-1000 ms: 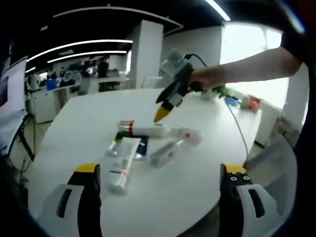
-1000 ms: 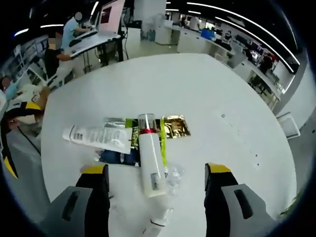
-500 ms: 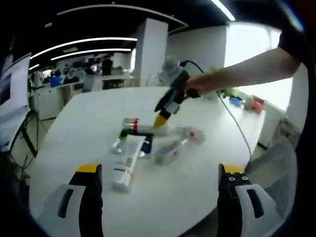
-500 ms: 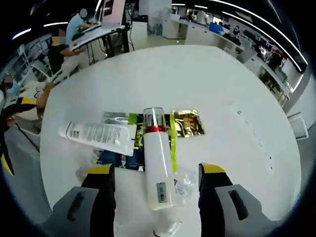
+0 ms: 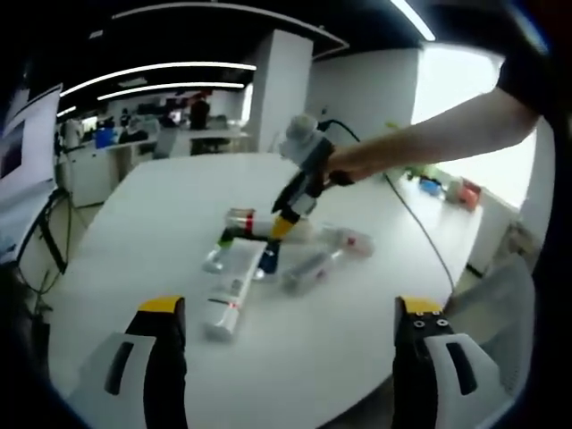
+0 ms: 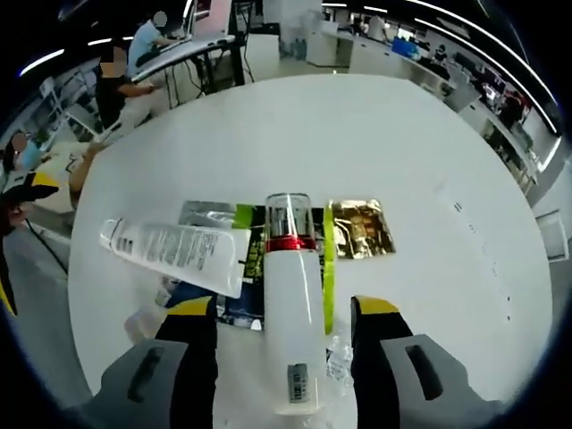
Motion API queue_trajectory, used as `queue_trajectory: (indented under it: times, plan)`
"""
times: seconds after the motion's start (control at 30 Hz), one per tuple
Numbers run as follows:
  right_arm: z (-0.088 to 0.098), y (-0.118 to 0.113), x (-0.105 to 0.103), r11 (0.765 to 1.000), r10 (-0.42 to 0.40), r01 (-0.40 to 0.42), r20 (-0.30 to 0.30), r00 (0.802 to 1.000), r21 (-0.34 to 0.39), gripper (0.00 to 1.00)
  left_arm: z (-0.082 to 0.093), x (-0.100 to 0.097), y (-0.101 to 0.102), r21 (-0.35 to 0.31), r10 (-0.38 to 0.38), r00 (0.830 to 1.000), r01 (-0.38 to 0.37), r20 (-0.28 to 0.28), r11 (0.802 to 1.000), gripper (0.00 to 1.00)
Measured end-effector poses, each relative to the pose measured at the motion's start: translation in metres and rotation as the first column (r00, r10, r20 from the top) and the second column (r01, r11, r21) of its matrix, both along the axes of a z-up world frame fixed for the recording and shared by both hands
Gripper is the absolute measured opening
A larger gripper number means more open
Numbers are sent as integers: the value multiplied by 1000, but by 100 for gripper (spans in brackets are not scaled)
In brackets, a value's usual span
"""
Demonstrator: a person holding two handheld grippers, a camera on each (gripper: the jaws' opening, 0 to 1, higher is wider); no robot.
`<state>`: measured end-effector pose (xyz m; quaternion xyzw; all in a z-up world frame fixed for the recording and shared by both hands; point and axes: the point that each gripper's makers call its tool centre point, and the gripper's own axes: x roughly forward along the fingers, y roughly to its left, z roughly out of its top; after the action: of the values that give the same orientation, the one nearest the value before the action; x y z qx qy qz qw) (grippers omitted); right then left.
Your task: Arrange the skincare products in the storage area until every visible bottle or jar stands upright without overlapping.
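Note:
A white bottle [image 6: 292, 304] with a clear cap and a red ring lies flat on the white table [image 6: 420, 152], also seen as the white bottle [image 5: 255, 228]. My right gripper [image 6: 284, 308] is open and low over it, one jaw on each side of its body without touching. Beside it lie a white tube [image 6: 179, 250], a gold sachet [image 6: 357, 228], a green-and-silver sachet [image 6: 210, 214] and a small clear bottle [image 6: 338, 347]. In the left gripper view the right gripper [image 5: 281, 225] points down at the pile beside the tube [image 5: 231, 290] and a clear bottle [image 5: 308, 268]. My left gripper [image 5: 290, 306] hangs open, well short of them.
A person's arm [image 5: 429, 134] reaches in from the right holding the right gripper, with a cable trailing over the table. People sit at desks [image 6: 134, 63] beyond the table's far edge. Small coloured items [image 5: 451, 188] stand at the table's far right.
My right gripper has come down and forward, so the white bottle now lies between its jaws. The left gripper's camera has drifted slightly; the products have not moved.

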<state>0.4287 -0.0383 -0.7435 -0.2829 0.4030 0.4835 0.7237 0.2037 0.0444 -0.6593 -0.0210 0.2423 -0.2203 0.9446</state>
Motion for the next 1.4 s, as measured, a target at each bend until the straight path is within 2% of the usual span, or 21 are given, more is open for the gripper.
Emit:
queue_trajectory:
  times: [0.47,0.7,0.97,1.17,1.4]
  plan:
    - [-26,6,6,1000,11,-11,-41,999,4,49,-4,2,8,-13,49,998,-50,-27,999,87]
    - [-24,6,8,999,44,-44,-8,999,3,41,-6,2,9,-8,55,998,-55,-37,998,86]
    - [-26,2,15,999,35,-35,3,999,7,32,-8,3,13,-6,73,996,-73,-49,997,85]
    - [-25,3,10,999,47,-47,13,999,5,31,-9,2,14,-2,76,996,-76,-51,997,84]
    - [-25,1,14,999,50,-50,42,998,2,30,-11,2,16,7,80,995,-80,-56,997,83]
